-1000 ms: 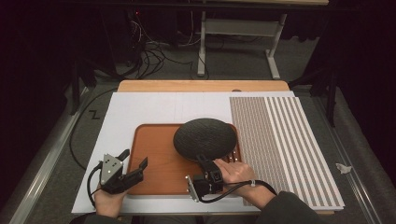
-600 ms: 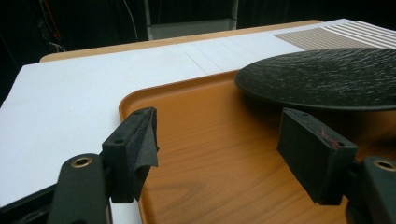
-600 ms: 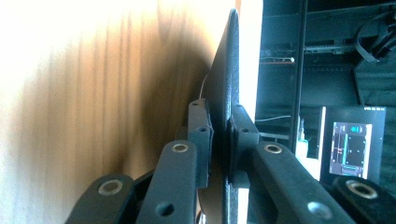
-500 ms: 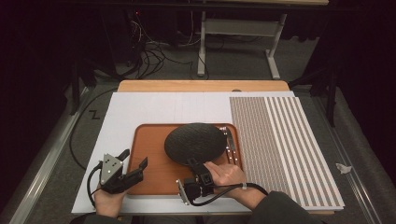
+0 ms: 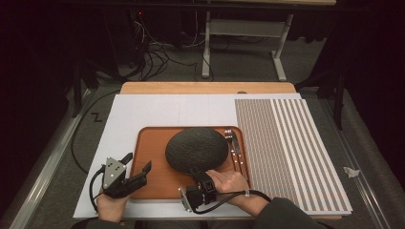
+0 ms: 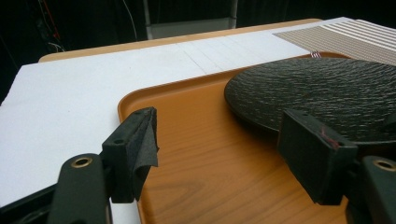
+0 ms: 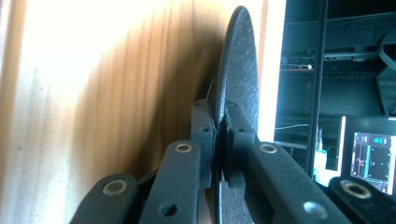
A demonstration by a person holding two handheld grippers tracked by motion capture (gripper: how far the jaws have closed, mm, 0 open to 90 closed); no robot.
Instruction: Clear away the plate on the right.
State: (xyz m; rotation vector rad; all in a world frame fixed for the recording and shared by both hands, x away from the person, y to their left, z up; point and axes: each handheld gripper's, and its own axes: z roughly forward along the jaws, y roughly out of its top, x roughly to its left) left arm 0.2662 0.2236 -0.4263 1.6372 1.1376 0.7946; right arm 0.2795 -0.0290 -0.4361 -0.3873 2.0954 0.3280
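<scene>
A round black textured plate [image 5: 197, 149] lies over the middle of the orange wooden tray [image 5: 152, 177]. My right gripper [image 5: 197, 172] is shut on the plate's near rim; in the right gripper view its jaws pinch the plate's edge [image 7: 233, 70] from both sides, gripper [image 7: 218, 140]. My left gripper [image 5: 137, 162] hovers open at the tray's near-left corner, nothing between its pads [image 6: 135, 144]. From the left gripper view the plate [image 6: 317, 88] sits to the right on the tray [image 6: 196, 154]. A fork and knife [image 5: 233, 143] lie along the tray's right side.
The tray rests on a white board [image 5: 157, 112]. A striped mat [image 5: 286, 143] covers the table's right part. A wooden table edge [image 5: 205, 88] shows at the back. Cables and a metal stand lie on the floor beyond. A crumpled white scrap [image 5: 351, 171] lies at the right.
The right gripper has carried the plate leftward and toward the tray's middle, uncovering the cutlery at the tray's right side. The left gripper has stayed put.
</scene>
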